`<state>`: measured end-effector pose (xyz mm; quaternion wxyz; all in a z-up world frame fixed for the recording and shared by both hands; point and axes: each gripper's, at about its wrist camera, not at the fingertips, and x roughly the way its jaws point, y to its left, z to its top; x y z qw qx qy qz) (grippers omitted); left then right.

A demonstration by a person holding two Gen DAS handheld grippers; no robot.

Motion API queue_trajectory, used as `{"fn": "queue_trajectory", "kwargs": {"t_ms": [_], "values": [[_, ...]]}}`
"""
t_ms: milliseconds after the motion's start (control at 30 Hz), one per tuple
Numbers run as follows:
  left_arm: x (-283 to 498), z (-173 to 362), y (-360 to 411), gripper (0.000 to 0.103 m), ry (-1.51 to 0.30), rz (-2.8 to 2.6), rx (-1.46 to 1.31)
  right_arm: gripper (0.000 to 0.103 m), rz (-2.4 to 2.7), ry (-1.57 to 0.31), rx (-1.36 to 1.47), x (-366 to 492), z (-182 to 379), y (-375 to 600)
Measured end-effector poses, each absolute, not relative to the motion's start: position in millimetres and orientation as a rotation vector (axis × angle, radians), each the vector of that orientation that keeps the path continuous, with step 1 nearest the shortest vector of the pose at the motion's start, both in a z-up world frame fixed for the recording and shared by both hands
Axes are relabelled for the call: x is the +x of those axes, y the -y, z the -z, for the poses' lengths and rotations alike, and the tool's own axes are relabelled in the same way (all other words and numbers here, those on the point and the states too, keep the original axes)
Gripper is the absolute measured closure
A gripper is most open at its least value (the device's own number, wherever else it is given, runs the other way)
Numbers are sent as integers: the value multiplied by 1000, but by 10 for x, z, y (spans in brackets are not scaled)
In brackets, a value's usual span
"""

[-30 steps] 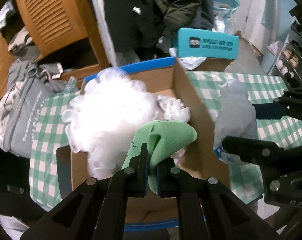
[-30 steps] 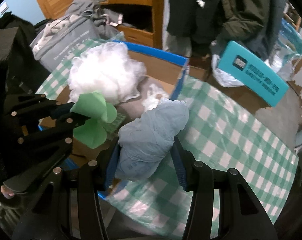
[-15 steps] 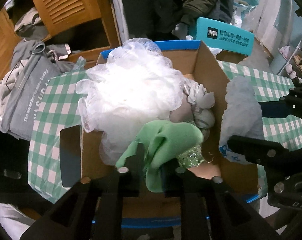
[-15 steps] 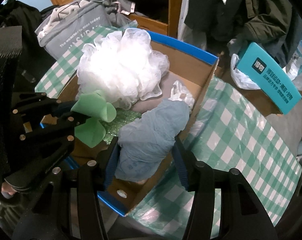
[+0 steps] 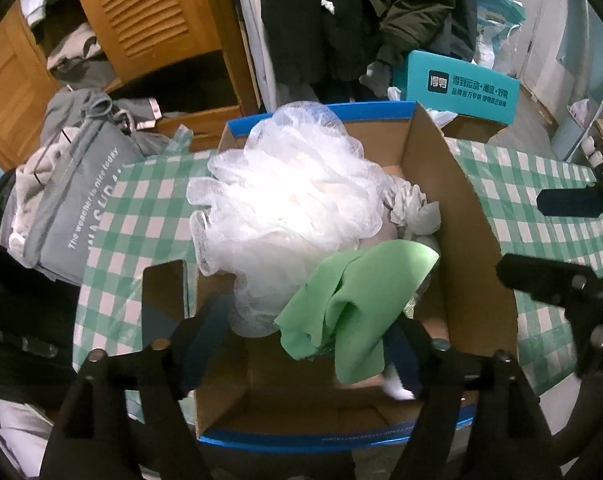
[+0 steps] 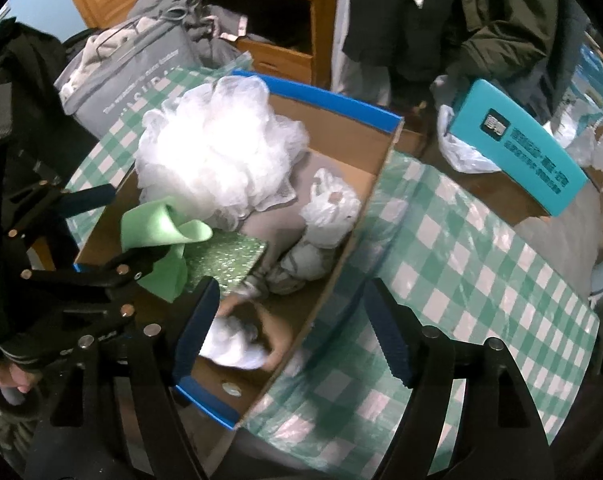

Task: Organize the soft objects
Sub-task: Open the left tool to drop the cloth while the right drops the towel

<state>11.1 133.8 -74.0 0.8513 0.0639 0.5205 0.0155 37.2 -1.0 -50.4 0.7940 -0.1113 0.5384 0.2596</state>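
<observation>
While both pairs of jaws are opening, the left gripper stands wide over the cardboard box on the checked desk, the green cloth lying loose between its fingers beside the white mesh sponge. Spread wide, the right gripper holds nothing; a pale bundle, blurred, lies in the box below.
</observation>
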Motion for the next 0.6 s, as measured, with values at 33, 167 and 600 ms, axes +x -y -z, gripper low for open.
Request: {"fn": "queue_trajectory", "kwargs": {"t_ms": [33, 167, 600], "values": [[107, 723, -1313, 19, -1090, -33, 149, 27, -555, -1157, -233, 376, 495, 36], [102, 697, -1221, 16, -1089, -22, 187, 27, -535, -1147, -209, 388, 441, 145], [114, 525, -1202, 11, -1104, 34, 81, 27, -505, -1104, -169, 350, 269, 369]]}}
